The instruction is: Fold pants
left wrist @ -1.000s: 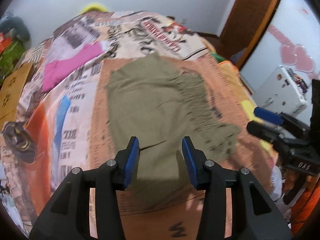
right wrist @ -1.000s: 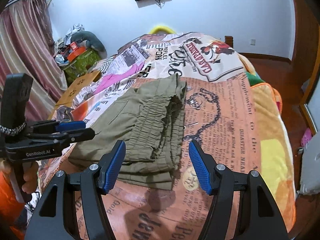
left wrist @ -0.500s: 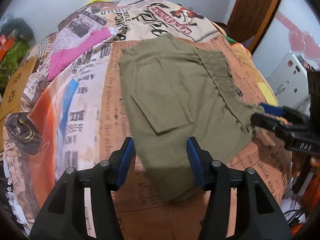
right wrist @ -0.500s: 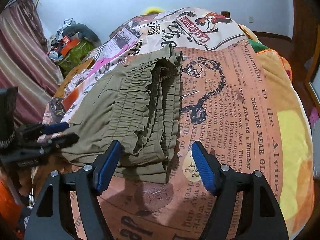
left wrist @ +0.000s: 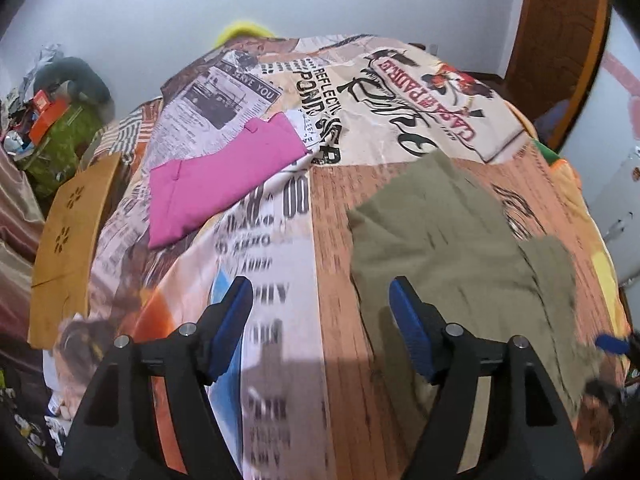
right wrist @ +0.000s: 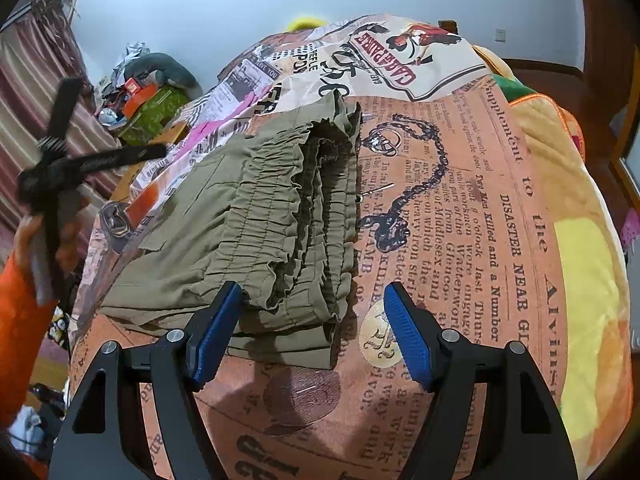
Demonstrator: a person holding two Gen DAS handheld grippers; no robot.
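Bedroom scene: pale wall (left wrist: 120,20) behind, bed taking up most of both views, covered by a newspaper-print blanket (right wrist: 500,208) in orange, cream and yellow. Olive pants (right wrist: 256,232) are lying folded into a thick stack on the orange section of the blanket, gathered elastic waistband layers facing the right wrist camera, a flap pocket showing on the top face. In the left wrist view the same pants (left wrist: 460,240) are sitting right of centre, motion-blurred.

Right gripper (right wrist: 312,332) is hovering just short of the near edge of the stack, jaws spread wide and gripping nothing. Its left blue pad (right wrist: 216,332) is overlapping the pants' near corner in the frame; can't tell if it's touching. The other pad is sitting over bare blanket.

Left gripper (left wrist: 320,328) is hanging over the blanket to the left of the pants, jaws also wide apart and holding nothing. Its right pad (left wrist: 412,328) is lining up with the pants' left edge; contact unclear due to blur. From the right wrist view the left gripper (right wrist: 120,156) is showing at far left, blurred, held by a hand (right wrist: 52,236) with an orange sleeve.

Pink garment (left wrist: 216,180) is lying flat further up the bed, well apart from the pants. Wooden board (left wrist: 68,248) with flower cutouts is standing beside the bed's left edge; cluttered green box (left wrist: 60,136) is sitting beyond it.
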